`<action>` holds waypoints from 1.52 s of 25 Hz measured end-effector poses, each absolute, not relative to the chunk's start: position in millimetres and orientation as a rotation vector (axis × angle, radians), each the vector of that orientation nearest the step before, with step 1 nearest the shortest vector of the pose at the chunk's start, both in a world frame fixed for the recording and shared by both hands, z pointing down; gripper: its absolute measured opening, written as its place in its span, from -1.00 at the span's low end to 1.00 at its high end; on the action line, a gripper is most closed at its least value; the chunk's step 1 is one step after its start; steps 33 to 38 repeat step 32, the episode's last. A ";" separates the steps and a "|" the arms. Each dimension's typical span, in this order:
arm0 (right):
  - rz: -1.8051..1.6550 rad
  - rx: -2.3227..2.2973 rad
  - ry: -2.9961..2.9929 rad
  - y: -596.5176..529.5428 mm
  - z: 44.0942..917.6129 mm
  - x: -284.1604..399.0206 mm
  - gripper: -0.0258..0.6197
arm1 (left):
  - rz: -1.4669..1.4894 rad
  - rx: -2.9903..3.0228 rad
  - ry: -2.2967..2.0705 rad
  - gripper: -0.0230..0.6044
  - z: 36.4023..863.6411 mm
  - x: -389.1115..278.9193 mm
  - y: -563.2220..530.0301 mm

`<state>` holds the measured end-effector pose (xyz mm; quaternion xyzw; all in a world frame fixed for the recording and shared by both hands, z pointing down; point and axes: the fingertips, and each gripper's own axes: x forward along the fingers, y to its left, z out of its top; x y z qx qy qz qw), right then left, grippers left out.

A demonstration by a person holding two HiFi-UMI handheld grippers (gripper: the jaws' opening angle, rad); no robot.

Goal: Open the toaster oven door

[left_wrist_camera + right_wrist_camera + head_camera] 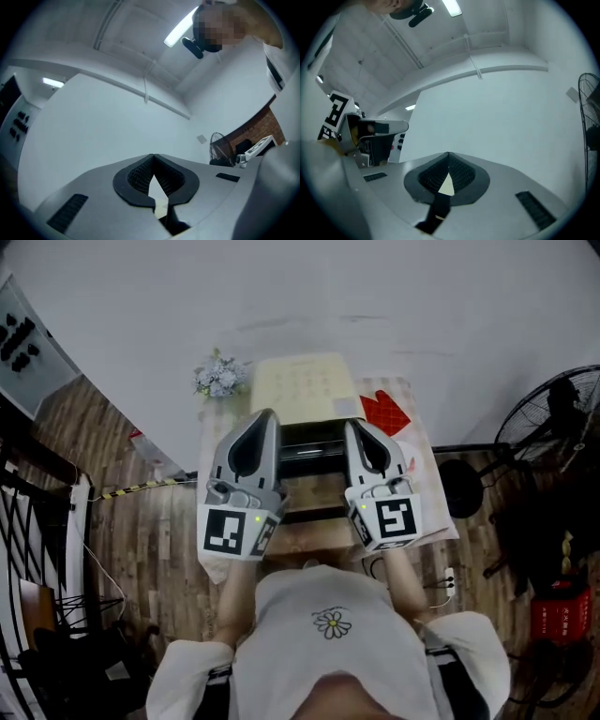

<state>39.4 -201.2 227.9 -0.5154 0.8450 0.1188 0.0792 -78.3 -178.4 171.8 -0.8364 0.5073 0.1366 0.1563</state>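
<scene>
Left gripper (265,418) – jaws together, empty, centre-left | right gripper (354,427) – jaws together, empty | toaster oven (314,454) – frame centre, between both grippers, on table (427,486); interior contents not discernible

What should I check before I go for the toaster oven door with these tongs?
1. Left tongs empty: ok, shut on nothing.
2. Right tongs empty: ok, shut on nothing.
3. Tongs open to take the door: not ok, both are shut.
4. Tongs aimed at the toaster oven: not ok, both gripper views show only wall and ceiling.
5. Oven in sight: ok, between the two tongs in the head view.
6. Door handle found: cannot tell, the tongs cover part of the oven.
</scene>
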 end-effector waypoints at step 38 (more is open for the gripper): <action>0.234 -1.662 2.589 -224.7 283.8 46.9 -0.90 | 0.204 -2.310 1.752 -0.87 248.0 -114.7 -206.0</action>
